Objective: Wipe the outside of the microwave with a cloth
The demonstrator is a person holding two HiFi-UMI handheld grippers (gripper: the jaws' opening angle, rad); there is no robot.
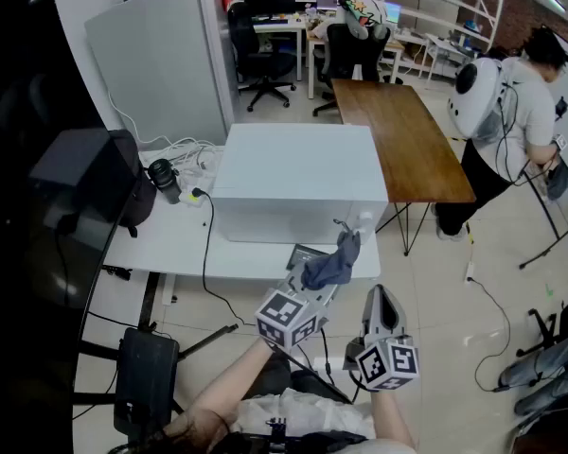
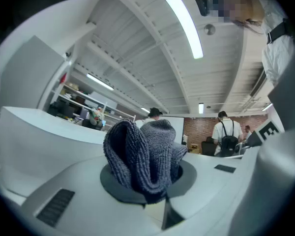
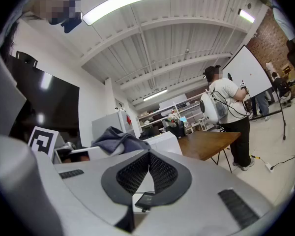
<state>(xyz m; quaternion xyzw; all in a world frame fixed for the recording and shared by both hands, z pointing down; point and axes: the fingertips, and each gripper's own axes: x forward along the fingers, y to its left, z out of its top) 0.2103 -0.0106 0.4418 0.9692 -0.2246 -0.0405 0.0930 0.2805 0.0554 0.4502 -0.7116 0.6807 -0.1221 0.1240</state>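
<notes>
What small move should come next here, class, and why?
Probably ease the left hand-held gripper forward until the cloth meets the front of the microwave. Its jaws are shut on the bunched cloth, which seems to sit just short of the front right corner; the right hand-held gripper is shut and empty.

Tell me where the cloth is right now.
Head view, lower centre: the cloth is clamped in the left gripper, held up just before the microwave's front right corner.
</notes>
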